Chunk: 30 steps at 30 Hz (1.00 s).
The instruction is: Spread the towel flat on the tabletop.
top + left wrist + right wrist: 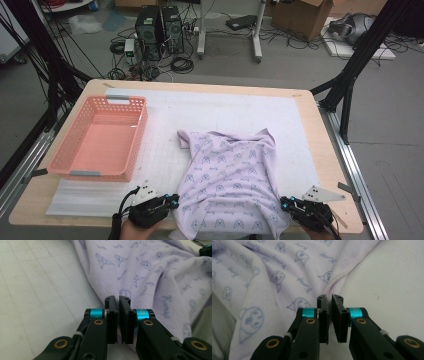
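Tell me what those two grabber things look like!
Each gripper, left and right, is black with two flat black jaws, bright blue rings and brass-coloured bolts at the joints. A grey three-cornered plate sits on top, and a black cable trails from the left one.

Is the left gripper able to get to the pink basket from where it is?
Probably yes, but not right now. The left gripper has its jaws shut on the purple towel's edge. The pink basket sits just beyond it on the white mat, with nothing between. It would likely need to drop the towel or carry it along.
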Each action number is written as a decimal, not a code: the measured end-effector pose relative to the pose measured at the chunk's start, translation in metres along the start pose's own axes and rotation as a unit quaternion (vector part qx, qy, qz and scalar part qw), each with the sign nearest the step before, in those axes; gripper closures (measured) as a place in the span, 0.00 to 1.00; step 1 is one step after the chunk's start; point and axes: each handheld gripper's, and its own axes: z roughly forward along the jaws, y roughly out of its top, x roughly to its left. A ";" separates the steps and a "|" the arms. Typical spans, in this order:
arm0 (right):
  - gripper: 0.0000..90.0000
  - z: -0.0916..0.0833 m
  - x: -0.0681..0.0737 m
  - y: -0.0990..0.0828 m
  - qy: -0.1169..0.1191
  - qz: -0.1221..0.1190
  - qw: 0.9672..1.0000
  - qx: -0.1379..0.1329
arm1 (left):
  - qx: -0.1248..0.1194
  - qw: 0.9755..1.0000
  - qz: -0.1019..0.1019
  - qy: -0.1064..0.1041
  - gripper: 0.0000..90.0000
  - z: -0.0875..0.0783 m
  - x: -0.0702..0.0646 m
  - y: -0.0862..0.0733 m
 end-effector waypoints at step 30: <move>0.91 0.006 -0.021 0.011 -0.067 0.028 0.997 -0.008 | -0.045 0.998 -0.033 0.021 0.68 0.009 0.030 0.019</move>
